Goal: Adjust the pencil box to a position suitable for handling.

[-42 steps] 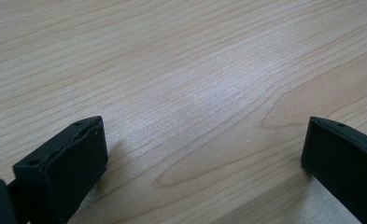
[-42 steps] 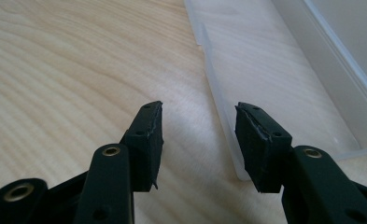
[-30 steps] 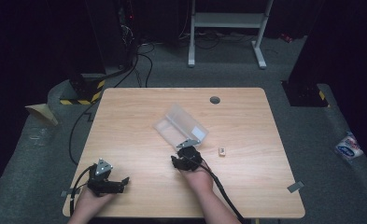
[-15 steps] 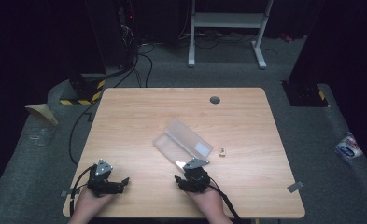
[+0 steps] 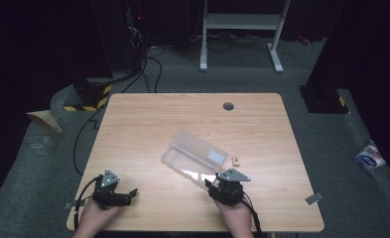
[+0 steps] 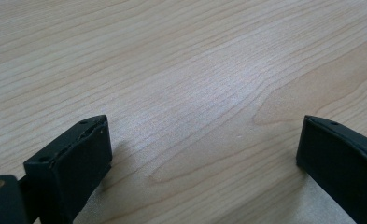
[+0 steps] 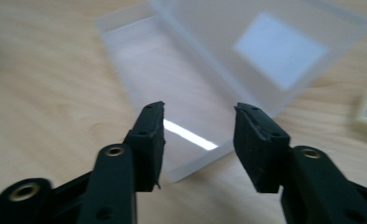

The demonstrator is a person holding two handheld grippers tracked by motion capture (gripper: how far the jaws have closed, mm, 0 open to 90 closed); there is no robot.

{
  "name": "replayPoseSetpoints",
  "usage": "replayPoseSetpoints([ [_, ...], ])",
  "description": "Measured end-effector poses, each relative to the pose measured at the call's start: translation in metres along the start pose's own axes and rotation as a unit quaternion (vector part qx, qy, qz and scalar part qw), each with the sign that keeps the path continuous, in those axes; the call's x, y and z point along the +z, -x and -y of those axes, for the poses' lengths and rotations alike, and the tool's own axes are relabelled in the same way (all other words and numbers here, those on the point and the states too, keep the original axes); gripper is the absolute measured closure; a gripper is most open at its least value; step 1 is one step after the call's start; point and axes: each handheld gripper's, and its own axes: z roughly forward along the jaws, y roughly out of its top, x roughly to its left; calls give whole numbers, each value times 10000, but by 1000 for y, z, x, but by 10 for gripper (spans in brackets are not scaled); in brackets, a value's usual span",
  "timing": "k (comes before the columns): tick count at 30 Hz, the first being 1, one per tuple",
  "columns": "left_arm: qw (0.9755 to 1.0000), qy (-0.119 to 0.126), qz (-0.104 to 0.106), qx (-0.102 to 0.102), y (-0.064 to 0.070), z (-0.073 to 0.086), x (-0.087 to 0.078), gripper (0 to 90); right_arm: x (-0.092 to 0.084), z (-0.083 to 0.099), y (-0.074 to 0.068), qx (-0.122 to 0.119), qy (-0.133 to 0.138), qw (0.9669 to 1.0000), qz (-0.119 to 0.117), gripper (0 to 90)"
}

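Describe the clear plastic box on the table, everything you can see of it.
The clear plastic box is a long, frosted, see-through container lying open on the wooden table, its hinged lid standing up along the far side. A pale rectangular label sits on the lid. It lies slantwise near the table's middle, a small tan item beside it, apart. The right tongs sit at its near end, jaws spread on either side of the end without pressing it.
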Motion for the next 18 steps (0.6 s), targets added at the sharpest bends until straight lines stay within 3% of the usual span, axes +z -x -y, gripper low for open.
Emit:
replayPoseSetpoints([
  [1, 10000, 3, -2, -2, 0, 0, 0, 36, 2, -2, 7, 66, 55, 9997, 238, 589],
  [4, 10000, 3, 1, 1, 0, 0, 0, 36, 11, -4, 19, 241, -84, 9987, 445, 589],
  [7, 10000, 6, 0, -1, 0, 0, 0, 37, 19, -4, 24, 362, -187, 9979, 513, 589],
  [18, 10000, 12, 9, 8, 0, 0, 0, 40, 36, -8, 28, 327, -328, 9966, 681, 638],
])
